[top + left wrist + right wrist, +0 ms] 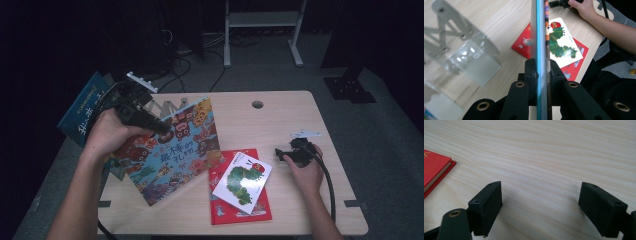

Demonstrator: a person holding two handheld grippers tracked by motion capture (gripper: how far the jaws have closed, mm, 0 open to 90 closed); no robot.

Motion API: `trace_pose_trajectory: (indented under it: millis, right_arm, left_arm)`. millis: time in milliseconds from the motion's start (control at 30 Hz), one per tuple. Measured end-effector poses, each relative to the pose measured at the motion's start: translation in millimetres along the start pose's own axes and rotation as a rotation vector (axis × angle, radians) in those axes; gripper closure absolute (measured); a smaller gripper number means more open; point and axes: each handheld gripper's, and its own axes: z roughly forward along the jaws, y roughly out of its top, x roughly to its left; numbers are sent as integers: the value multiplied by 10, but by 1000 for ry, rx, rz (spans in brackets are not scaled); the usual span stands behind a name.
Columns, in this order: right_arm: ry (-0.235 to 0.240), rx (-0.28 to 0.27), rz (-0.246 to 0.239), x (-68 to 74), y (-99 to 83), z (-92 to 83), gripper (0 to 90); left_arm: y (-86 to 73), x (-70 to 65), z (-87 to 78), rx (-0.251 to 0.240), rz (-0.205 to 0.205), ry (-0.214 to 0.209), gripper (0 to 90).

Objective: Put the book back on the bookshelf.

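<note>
A colourful picture book (175, 150) full of cartoon monsters is held tilted above the left half of the table. My left gripper (161, 126) is shut on its top edge. In the left gripper view the book's edge (541, 37) runs straight up between the two black jaws. A white caterpillar book (242, 181) lies on a red book (235, 210) at the table's front centre. My right gripper (280, 155) rests on the table at the right, open, with bare wood between its fingertips (487, 205).
A metal book stand (466, 50) sits at the table's back left, and a dark blue book (82, 107) leans behind it. A cable hole (257, 104) marks the table's back edge. The red book's corner (435, 168) lies left of the right gripper.
</note>
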Motion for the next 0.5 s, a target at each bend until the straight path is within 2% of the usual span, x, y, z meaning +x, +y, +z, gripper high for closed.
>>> trace_pose_trajectory:
  millis: [500]
  right_arm:
    - [-3, -1, 1, -7, 3, 3, 184]
  left_arm:
    - [-500, 149, -351, -25, -95, 46, 806]
